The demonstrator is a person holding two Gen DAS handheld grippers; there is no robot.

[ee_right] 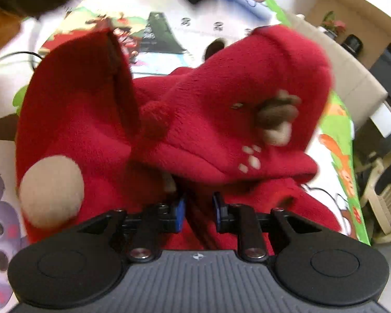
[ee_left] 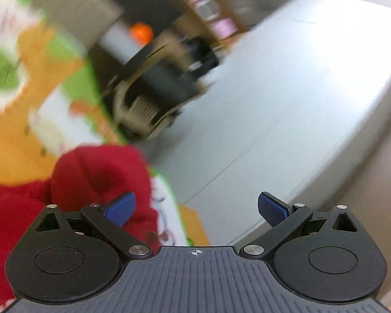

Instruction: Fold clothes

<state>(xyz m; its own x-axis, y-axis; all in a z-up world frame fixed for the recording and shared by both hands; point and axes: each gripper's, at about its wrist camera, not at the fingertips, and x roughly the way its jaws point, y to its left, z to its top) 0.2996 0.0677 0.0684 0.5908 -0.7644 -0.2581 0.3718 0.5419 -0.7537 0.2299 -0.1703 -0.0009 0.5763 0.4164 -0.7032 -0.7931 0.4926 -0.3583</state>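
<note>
A crumpled red fleece garment [ee_right: 195,120] lies bunched on a cartoon-printed play mat [ee_right: 336,140], a fold of it pinched in the nearly closed right tool [ee_right: 197,210]. The left tool [ee_left: 196,208] gapes wide, empty, beside the fabric's edge. With one grip, the thick fleece could slip or fold unevenly.

cartoon-print play mat [ee_right: 336,120], beige plastic chair [ee_right: 385,206], white floor [ee_left: 286,99]
</note>
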